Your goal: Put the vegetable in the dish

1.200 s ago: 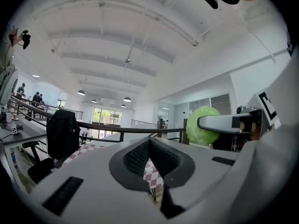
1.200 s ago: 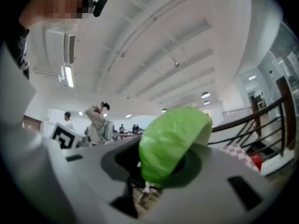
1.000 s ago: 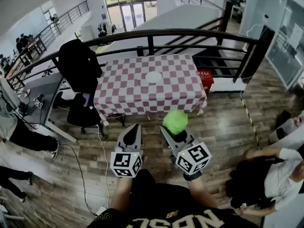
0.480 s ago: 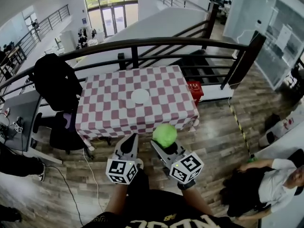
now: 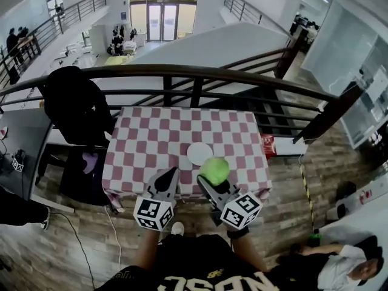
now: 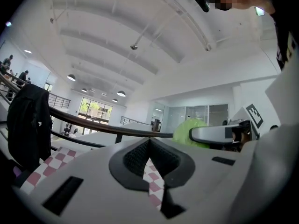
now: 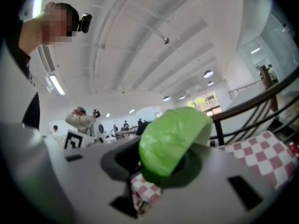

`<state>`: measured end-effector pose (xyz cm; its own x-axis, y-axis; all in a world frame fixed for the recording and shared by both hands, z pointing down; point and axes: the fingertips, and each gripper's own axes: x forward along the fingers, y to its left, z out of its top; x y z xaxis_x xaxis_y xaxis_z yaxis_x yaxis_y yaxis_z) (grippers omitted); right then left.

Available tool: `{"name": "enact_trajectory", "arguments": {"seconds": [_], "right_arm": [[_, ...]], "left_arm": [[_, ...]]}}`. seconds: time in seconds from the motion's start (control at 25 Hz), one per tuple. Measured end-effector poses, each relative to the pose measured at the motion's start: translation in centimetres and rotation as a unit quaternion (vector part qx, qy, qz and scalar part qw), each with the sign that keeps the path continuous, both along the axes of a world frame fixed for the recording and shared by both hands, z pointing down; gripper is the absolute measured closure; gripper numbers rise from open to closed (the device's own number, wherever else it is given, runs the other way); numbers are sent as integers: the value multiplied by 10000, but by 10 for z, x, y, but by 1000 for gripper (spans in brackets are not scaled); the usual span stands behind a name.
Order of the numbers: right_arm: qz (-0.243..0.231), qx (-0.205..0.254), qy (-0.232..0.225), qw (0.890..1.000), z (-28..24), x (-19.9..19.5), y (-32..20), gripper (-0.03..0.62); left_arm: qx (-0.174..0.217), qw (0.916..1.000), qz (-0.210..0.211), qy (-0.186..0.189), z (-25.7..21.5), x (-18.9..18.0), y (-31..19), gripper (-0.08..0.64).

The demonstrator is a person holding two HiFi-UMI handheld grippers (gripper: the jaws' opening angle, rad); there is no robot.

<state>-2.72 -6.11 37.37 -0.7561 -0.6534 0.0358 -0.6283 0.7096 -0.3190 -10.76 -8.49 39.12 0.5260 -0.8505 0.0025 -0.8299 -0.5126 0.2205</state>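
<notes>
**Green vegetable clamped, hovering by the dish**

Right gripper [image 5: 211, 177]: closed on a green leafy vegetable [image 5: 214, 169], pads pressed to its lower half, leaf bulging up past the jaws. Seen from the head view, overlapping the near right rim of the white dish [image 5: 197, 153]; held, not resting in it. Left gripper [image 5: 170, 174]: just beside the right one, jaws drawn together and empty, only a sliver of checked cloth showing through the slit.

Straight ahead of both grippers: the near edge of the table [image 5: 151, 141], cloth hanging over it. At the table's left end, just beside it: a dark chair draped with a black jacket [image 5: 76, 105]. At the right end, on the floor: a red crate [image 5: 268, 144]. Directly behind the table, running the full width: a black railing [image 5: 182, 71]. Farther left: a grey desk [image 5: 21, 141], with a cable [image 5: 76, 223] trailing across the floor. Low in the right corner: a person in a white top [image 5: 339, 271].

Surface: red-and-white checked cloth, draped over every side, dish set toward the front right. Underfoot: wood-plank floor [image 5: 66, 247]. Beyond the railing: a staircase [image 5: 257, 102] dropping away, a long white wall, glass doors [image 5: 156, 22] at the far end with green outside. Overhead in the gripper views: white ribbed ceiling with round lamps. More people in the distance at upper left, by a second railing.
</notes>
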Motion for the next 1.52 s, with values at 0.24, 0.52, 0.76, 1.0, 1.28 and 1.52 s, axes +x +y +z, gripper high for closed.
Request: {"name": "enact_trajectory", "arguments": {"seconds": [0.24, 0.52, 0.76, 1.0, 1.28, 1.52], "right_arm": [[186, -742, 54, 9971, 55, 6, -46, 460], [242, -1690, -82, 9853, 145, 29, -100, 459], [-19, -2420, -351, 9696, 223, 37, -146, 460], [-136, -2817, -569, 9577, 281, 34, -195, 460], [-471, -3290, -848, 9393, 328, 21, -234, 460], [-736, -3463, -1206, 9274, 346, 3, -256, 460]], "left_arm": [[-585, 9982, -65, 127, 42, -9, -44, 541], [-1119, 9937, -25, 62, 104, 10, -90, 541], [-1625, 9866, -98, -94, 152, 26, -133, 541], [-2107, 9770, -255, -208, 201, 30, -161, 541], [-2472, 9675, -326, -415, 237, 27, -179, 541], [-2593, 9633, -420, -546, 252, 25, -196, 541]]}}
